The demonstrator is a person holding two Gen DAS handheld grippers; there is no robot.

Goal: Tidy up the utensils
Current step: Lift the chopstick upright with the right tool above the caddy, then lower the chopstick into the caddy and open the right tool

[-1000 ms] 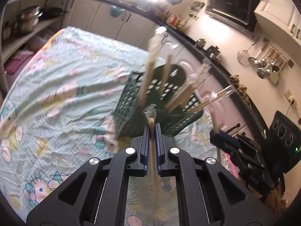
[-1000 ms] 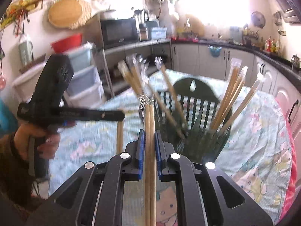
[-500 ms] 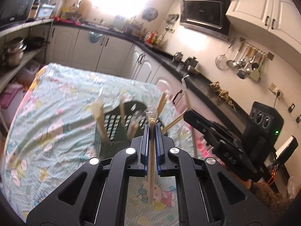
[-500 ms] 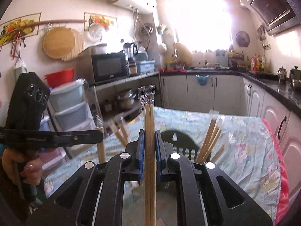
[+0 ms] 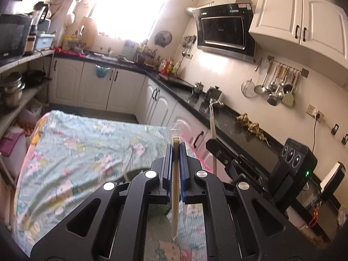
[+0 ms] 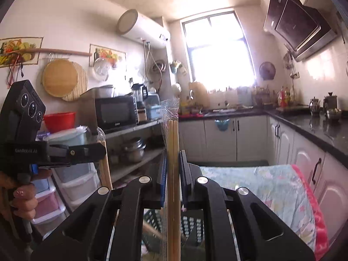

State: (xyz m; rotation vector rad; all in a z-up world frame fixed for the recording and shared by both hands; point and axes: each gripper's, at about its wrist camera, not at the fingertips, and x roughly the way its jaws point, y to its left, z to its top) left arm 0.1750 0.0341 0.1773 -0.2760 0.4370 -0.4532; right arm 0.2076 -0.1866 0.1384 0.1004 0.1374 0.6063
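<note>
Floral cloth [image 5: 87,143] covers the table in a kitchen with white cabinets [image 5: 95,87]. Left claw [image 5: 176,150] grips wrapped chopsticks [image 5: 175,187]; right claw [image 6: 173,158] grips a wrapped pair [image 6: 173,143] above a green basket [image 6: 191,226].

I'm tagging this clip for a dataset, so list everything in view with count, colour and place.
wrapped chopsticks: one pair, tan, in right tool
second wrapped pair: one, tan, in left tool
basket: one, dark green, below right tool
tablecloth: one, pale cartoon print, on table
microwave: one, black, on shelf
ladles: several, metal, on wall rail
left tool: shut on chopsticks
right tool: shut on chopsticks
hand: gripping left tool's handle
</note>
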